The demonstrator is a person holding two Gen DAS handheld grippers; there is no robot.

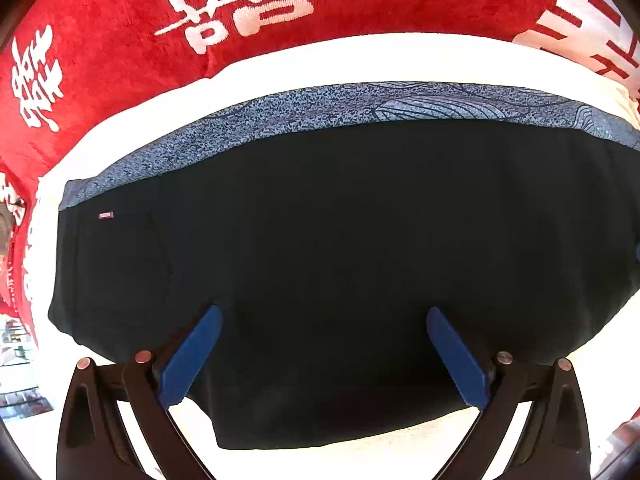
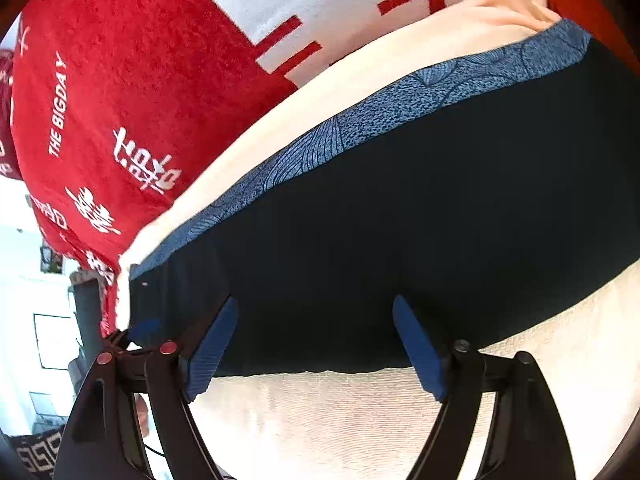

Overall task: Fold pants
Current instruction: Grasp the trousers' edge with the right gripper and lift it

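Now both claws hover wide open, gripping nothing: left claw (image 1: 324, 320) over the flat black fabric pants (image 1: 320, 260), right claw (image 2: 316, 316) at their near edge.

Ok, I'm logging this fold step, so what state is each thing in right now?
Pants: black, lying flat on the cream cover, a blue patterned layer showing along the far edge.
Left gripper: open, over the pants, holding nothing.
Right gripper: open, at the pants' near edge, holding nothing.
Cream cover: spread flat under the pants.
Red blanket: lying beyond the cover, white lettering up.
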